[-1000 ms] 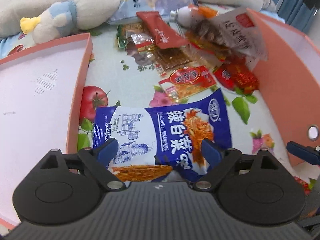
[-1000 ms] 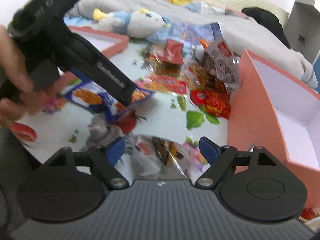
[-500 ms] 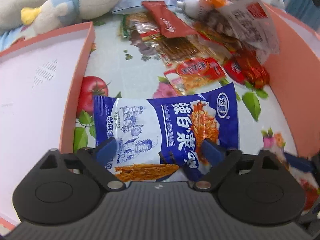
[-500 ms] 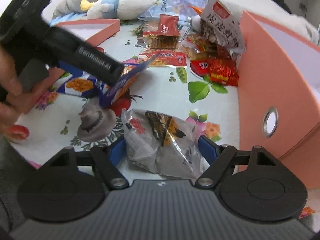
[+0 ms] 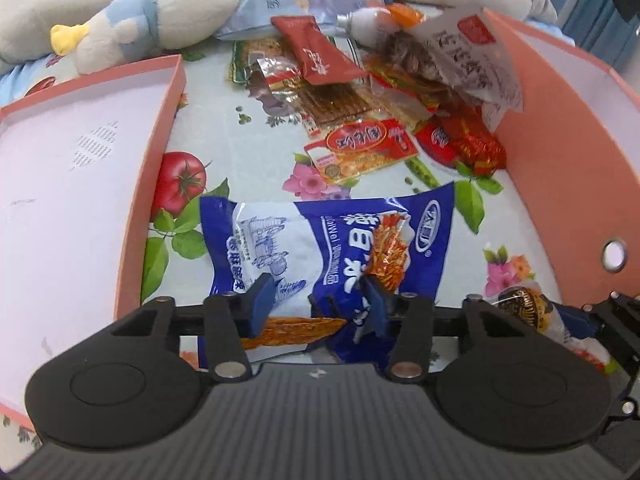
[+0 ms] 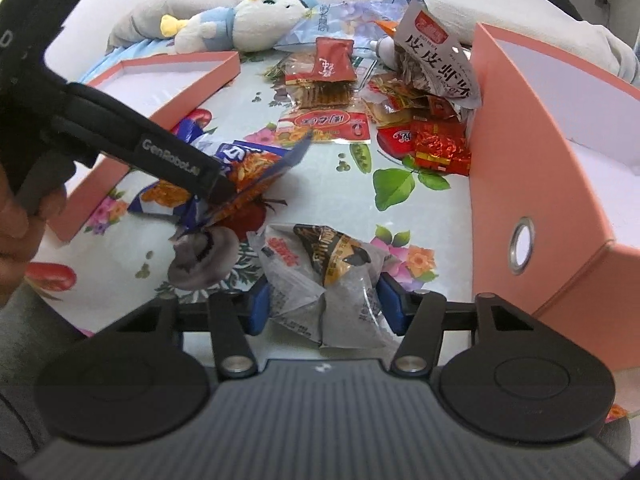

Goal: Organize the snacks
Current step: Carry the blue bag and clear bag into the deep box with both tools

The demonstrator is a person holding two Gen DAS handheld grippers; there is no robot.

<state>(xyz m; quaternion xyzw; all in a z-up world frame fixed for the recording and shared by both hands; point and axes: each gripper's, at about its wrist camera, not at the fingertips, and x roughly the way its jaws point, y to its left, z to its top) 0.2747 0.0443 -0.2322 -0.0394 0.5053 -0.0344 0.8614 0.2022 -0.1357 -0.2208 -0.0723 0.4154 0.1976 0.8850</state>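
1. Broadly, a flowered tablecloth [image 5: 256, 160] printed with tomatoes and leaves covered the whole work surface.
2. On the right stood a tall pink box [image 6: 532, 152] with a metal ring hole in its near wall; on the left lay a shallow pink lid [image 5: 80, 184], white inside.
3. At the far edge a white and blue plush toy [image 5: 160, 20] lay against grey bedding.
4. Between the two pink pieces, toward the far end, a snack pile [image 5: 360, 92] was heaped: red sachets, clear packs, and a white crumpled bag leaning on the box.
5. Nearer, the blue snack bag [image 5: 332, 240] sat across the cloth in the left wrist view, one end lifted clear of the table in the right wrist view.
6. The left gripper [image 5: 316, 300] had its fingers pinched narrowly on the blue snack bag's near edge, crumpling the foil between them.
7. The right gripper [image 6: 324, 304] was closed on a grey snack packet [image 6: 324, 280], with both blue pads pressed against its sides, just in front of the box's ring hole.
8. A person's fingers [image 6: 20, 216] wrapped the left gripper's handle at the left edge of the right wrist view.
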